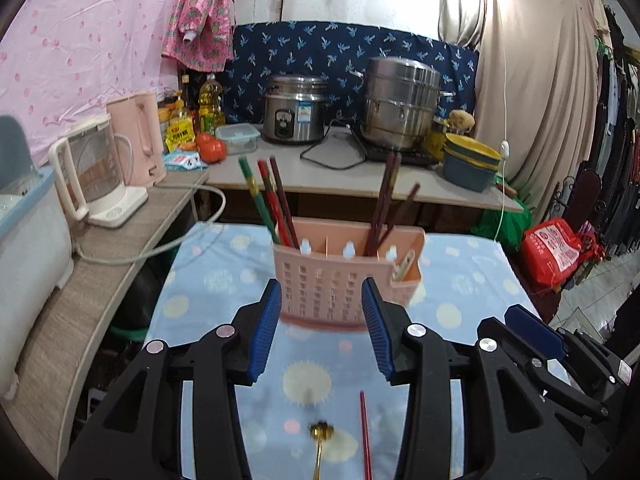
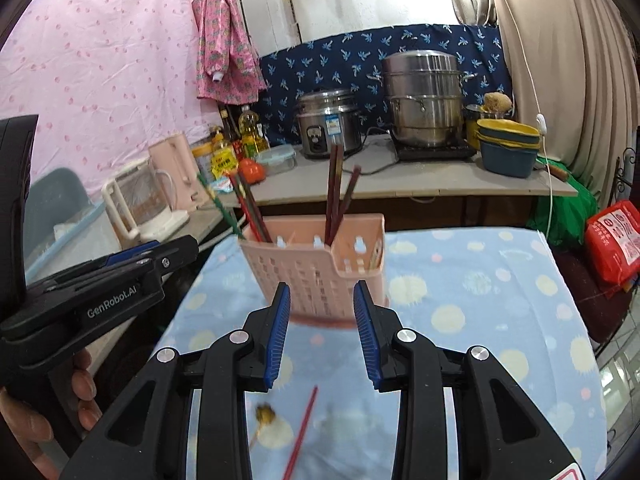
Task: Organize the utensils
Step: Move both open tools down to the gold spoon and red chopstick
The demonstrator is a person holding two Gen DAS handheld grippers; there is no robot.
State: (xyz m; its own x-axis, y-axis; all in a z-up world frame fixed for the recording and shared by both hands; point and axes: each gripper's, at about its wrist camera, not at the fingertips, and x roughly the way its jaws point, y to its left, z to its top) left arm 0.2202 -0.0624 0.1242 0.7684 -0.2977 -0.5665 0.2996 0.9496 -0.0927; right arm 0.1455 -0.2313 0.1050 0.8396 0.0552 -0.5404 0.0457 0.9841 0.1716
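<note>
A pink slotted utensil holder [image 1: 340, 276] stands on the blue dotted cloth [image 1: 208, 280] and holds several chopsticks: green and red ones [image 1: 264, 200] at its left, dark brown ones [image 1: 386, 204] at its right. My left gripper [image 1: 322, 328] is open and empty just before the holder. A loose red chopstick [image 1: 365, 436] and a gold utensil [image 1: 320, 440] lie on the cloth below its fingers. In the right wrist view my right gripper [image 2: 322, 330] is open and empty, with the holder [image 2: 320, 268] ahead and the red chopstick [image 2: 302, 432] and gold utensil [image 2: 264, 420] beneath.
A side counter at left carries a glass kettle [image 1: 96, 176] and a pink kettle [image 1: 138, 136]. The back counter holds a rice cooker [image 1: 294, 110], a steel steamer pot [image 1: 402, 104], stacked bowls [image 1: 470, 164], bottles and tomatoes [image 1: 210, 148]. A red bag [image 1: 554, 248] sits at right.
</note>
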